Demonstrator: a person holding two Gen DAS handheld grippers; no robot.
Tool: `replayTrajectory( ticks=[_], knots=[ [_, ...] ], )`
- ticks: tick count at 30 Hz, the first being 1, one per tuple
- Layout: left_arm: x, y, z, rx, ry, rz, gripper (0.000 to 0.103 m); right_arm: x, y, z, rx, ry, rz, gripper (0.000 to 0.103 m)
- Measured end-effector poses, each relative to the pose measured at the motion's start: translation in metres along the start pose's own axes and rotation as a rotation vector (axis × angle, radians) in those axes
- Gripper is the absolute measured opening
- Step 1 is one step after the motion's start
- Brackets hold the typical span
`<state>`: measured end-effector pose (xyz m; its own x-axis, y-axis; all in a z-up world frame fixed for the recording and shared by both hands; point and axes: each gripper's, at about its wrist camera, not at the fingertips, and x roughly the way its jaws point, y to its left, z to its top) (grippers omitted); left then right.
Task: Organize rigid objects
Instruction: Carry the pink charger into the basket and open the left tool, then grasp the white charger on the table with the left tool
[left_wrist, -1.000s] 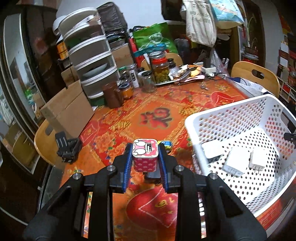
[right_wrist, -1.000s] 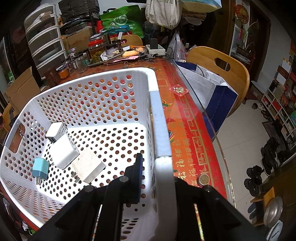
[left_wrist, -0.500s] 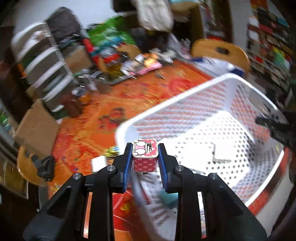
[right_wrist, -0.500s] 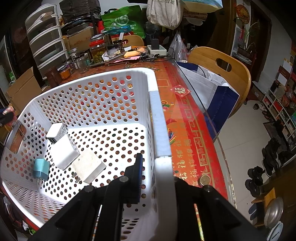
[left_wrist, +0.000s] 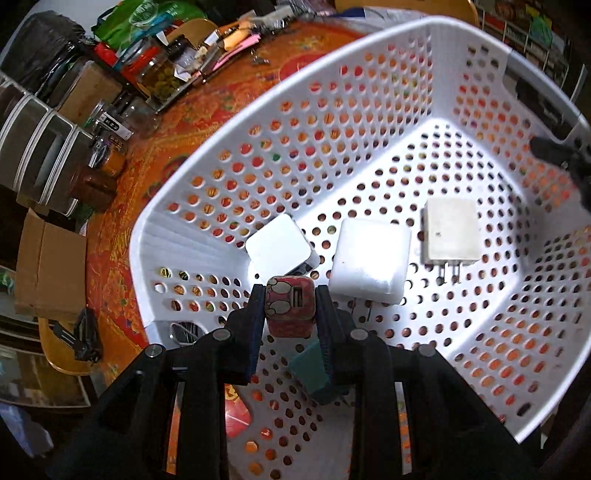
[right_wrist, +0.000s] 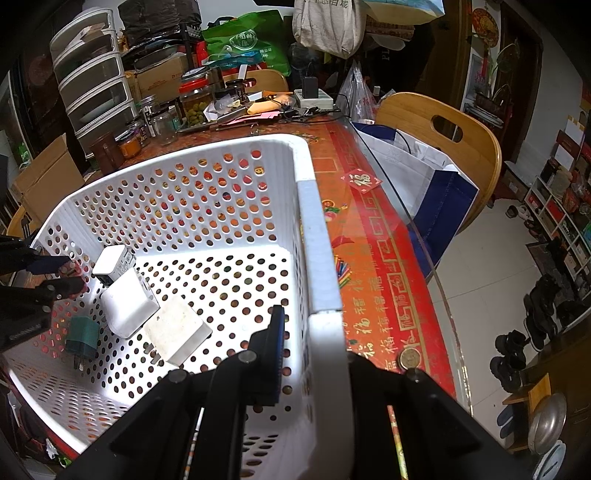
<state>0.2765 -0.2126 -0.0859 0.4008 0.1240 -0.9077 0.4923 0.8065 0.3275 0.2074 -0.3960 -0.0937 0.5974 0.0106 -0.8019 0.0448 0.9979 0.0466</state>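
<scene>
The left gripper hangs over the inside of a white perforated basket, near its left wall. Its two fingers are drawn in narrow and press on both sides of a small red charger cube with a cartoon print and a USB slot facing the camera. The cube is held above the basket floor, clear of the things lying there.

On the basket floor, just past the cube, lie three white chargers in a row: a small white charger, a large white charger beside it, and an off-white charger with two metal prongs showing. A teal charger lies under the left gripper, partly hidden by one finger.

The right gripper holds the basket's right wall: the rim runs straight between its fingers, with the inner blue-padded finger inside the basket against the wall. The outer finger is hidden behind the wall.

The basket sits on a red and orange patterned tabletop, with jars crowded at its far edge.
</scene>
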Motion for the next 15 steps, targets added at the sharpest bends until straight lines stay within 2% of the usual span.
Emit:
replayTrajectory(
  ticks=[5, 6, 7, 9, 10, 11, 15],
  knots=[
    [0.019, -0.008, -0.001, 0.057, 0.065, 0.018, 0.025, 0.001, 0.001, 0.001, 0.000, 0.000, 0.000, 0.012],
    [0.019, -0.006, -0.001, 0.054, 0.059, 0.014, 0.026, 0.000, 0.000, 0.001, 0.000, 0.000, 0.000, 0.012],
    [0.017, -0.004, -0.001, 0.046, 0.043, 0.016, 0.031, 0.001, 0.000, 0.001, 0.000, 0.001, 0.000, 0.012],
    [0.010, 0.001, 0.000, 0.030, 0.000, 0.016, 0.052, 0.001, 0.000, 0.001, -0.001, 0.001, -0.001, 0.012],
    [0.002, 0.006, -0.002, 0.013, -0.047, 0.021, 0.069, 0.000, 0.000, 0.001, -0.001, 0.001, 0.000, 0.012],
    [-0.005, 0.010, -0.003, 0.001, -0.079, 0.025, 0.078, 0.001, 0.001, 0.001, -0.001, 0.002, 0.000, 0.012],
    [-0.050, 0.047, -0.030, -0.111, -0.242, 0.020, 0.082, 0.002, 0.002, 0.000, -0.003, 0.004, -0.001, 0.012]
  ],
)
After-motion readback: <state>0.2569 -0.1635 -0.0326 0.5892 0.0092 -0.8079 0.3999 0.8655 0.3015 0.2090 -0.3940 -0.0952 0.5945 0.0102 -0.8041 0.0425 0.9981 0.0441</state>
